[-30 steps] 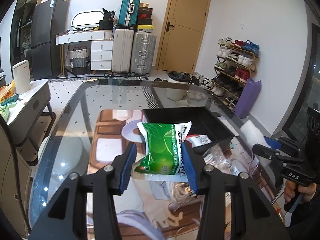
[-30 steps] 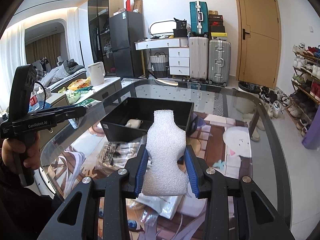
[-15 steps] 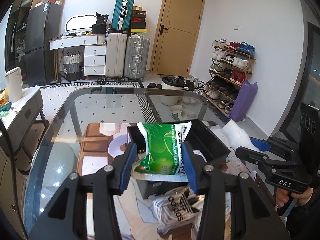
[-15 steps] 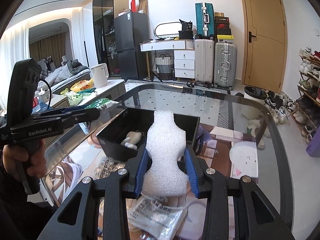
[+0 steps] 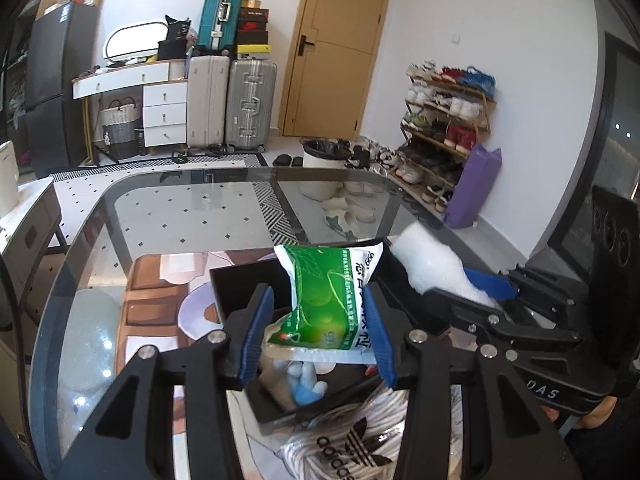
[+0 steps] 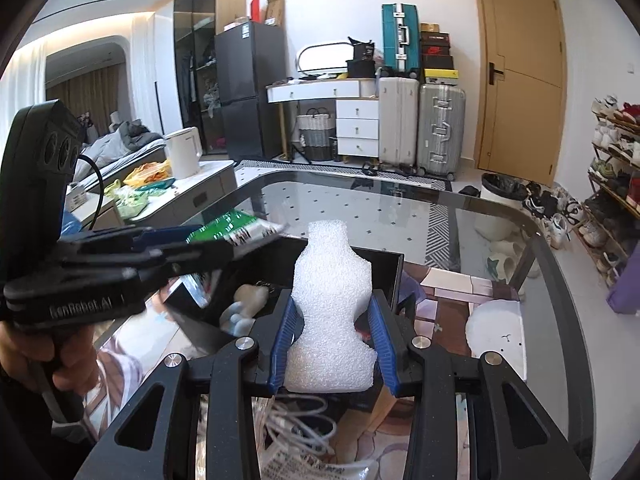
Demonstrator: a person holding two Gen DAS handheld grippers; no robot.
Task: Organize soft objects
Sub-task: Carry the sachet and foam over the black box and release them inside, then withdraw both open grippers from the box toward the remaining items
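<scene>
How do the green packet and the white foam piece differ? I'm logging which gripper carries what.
The green packet is a glossy printed pouch; the white foam piece is plain, matte and bumpy. The packet sits in the left gripper, the foam in the right gripper. The packet looks puffy and rectangular; the foam narrows at a waist. Both are clamped above the black bin.

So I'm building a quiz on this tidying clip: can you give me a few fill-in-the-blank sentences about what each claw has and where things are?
1. The left claw is shut on a ____ packet.
2. The right claw is shut on a piece of white ____.
3. Both held things hang above a ____ bin on the glass table.
4. A small plush toy lies ____ the bin.

Missing words: green; foam; black; inside
</scene>
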